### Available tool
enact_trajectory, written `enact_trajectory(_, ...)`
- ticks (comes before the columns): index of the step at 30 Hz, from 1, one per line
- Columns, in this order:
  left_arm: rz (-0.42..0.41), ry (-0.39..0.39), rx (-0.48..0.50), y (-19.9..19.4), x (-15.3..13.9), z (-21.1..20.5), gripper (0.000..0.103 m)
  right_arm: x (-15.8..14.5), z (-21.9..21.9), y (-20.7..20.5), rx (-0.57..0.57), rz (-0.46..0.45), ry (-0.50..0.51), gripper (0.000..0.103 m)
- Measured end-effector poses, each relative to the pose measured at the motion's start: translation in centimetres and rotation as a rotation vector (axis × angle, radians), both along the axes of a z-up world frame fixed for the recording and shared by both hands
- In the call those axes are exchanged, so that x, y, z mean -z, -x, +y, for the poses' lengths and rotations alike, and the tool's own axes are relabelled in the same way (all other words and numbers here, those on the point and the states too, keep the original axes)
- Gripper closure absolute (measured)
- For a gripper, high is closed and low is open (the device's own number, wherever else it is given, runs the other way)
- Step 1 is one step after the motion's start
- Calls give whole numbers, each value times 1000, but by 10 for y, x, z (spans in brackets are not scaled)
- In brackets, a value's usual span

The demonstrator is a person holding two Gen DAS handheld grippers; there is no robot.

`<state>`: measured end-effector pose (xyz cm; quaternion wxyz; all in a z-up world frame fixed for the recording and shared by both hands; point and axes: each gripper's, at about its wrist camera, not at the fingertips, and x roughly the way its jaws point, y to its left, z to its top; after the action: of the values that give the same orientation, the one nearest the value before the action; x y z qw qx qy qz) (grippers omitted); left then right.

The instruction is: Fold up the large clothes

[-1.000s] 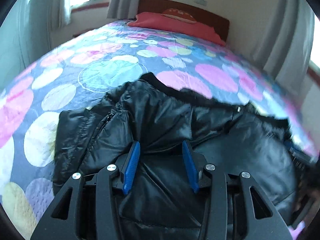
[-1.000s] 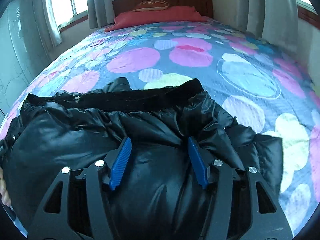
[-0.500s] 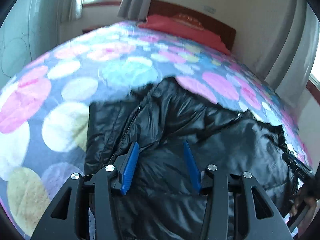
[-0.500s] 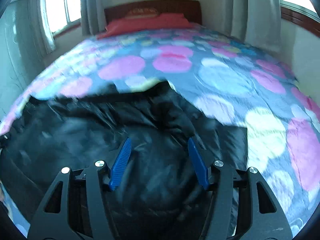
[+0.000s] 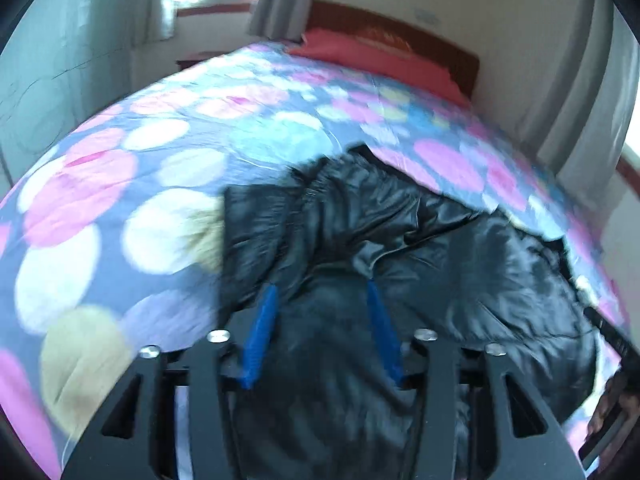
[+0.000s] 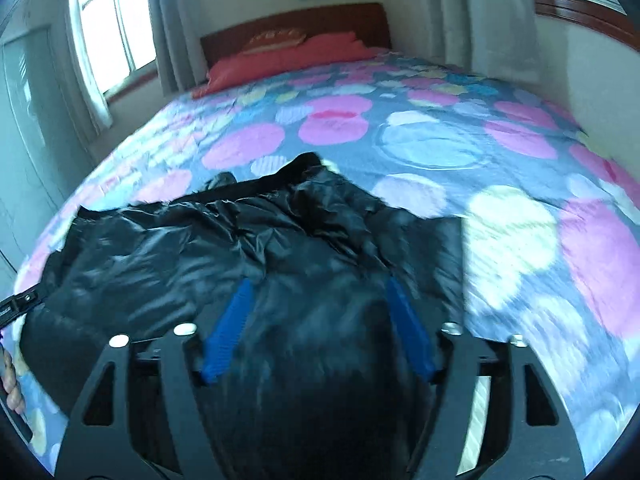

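A shiny black puffer jacket [image 5: 400,248] lies crumpled on the near end of the bed; it also shows in the right wrist view [image 6: 224,252]. My left gripper [image 5: 322,292] is open, its blue pads apart over the jacket's near left part. My right gripper [image 6: 320,288] is open over the jacket's near right part. Whether the pads touch the fabric is hidden by blur. The right gripper shows at the right edge of the left wrist view [image 5: 612,360].
The bed [image 6: 440,128] has a grey cover with pink, blue and yellow circles. A red pillow [image 6: 288,60] lies by the wooden headboard [image 6: 296,24]. Curtains [image 6: 488,8] and windows flank the bed. A wall stands on the right.
Both grippers have pulled back and risen from the jacket, so more of the bed cover shows. The jaws stay open. The jacket looks more bunched together.
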<state>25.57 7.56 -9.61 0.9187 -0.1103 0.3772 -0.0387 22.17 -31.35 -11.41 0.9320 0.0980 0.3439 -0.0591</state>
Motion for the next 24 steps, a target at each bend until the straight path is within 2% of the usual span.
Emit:
enact_trajectory(1,-12,26,-31,14,-3,9,33,-1,-4,15,12,-5,-18,24)
enact_trajectory(2,-15,55,-68,28,-2,19,30,0,-7,24,22,3,-33,23)
enact_trajectory(5,29,183,-124,53,15,40,29,13,-21,48,54,46,-122,23)
enact_trajectory(8,111,277,-165,54,38,47,24,28,-30,58,78,78,-210,23)
enact_trajectory(9,118,333,-172,52,45,49,24,35,-33,59,82,82,-252,22)
enact_trajectory(10,105,374,-182,51,48,50,21,38,-35,59,86,80,-285,22)
enact_trajectory(13,73,425,-189,43,50,49,21,46,-39,57,93,54,-390,22)
enact_trajectory(14,67,441,-185,40,50,49,22,46,-39,56,94,48,-399,30)
enact_trajectory(16,76,486,-173,32,54,48,51,46,-38,53,75,41,-434,51)
enact_trajectory(17,84,505,-184,31,55,48,52,46,-38,52,76,44,-453,59)
enact_trajectory(18,82,507,-193,32,54,47,57,44,-38,52,77,40,-454,62)
enact_trajectory(20,68,482,-186,36,48,44,63,39,-38,55,66,30,-447,73)
enact_trajectory(22,57,470,-179,42,45,43,70,36,-39,60,54,24,-458,76)
enact_trajectory(24,60,472,-182,51,42,47,72,34,-41,68,47,21,-462,77)
